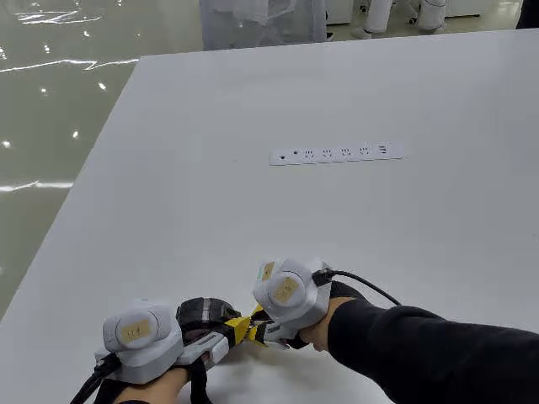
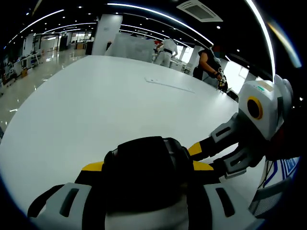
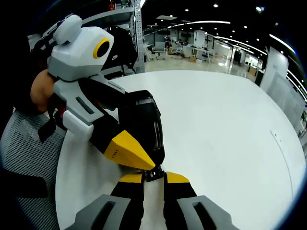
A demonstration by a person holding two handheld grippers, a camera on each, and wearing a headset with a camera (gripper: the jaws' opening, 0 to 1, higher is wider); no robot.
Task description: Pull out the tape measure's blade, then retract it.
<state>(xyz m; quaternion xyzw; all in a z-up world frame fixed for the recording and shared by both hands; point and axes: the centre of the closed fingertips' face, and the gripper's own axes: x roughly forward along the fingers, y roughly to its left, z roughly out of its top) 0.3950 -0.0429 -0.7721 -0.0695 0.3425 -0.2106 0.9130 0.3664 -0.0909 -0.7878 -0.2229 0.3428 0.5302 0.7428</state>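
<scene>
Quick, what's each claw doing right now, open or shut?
Left claw: shut on the tape measure.
Right claw: shut on the blade tip.

Head overhead, opposed close-ups sharing tape measure [image 2: 144, 177]

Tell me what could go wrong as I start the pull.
1. The right gripper pinches only the small hook at the mouth of the tape; it could slip off as you pull.
2. The left gripper has its jaws crowding the right's, so they may snag.
3. The tape sits near the edge of the table; if it slips, it could drop.
</scene>
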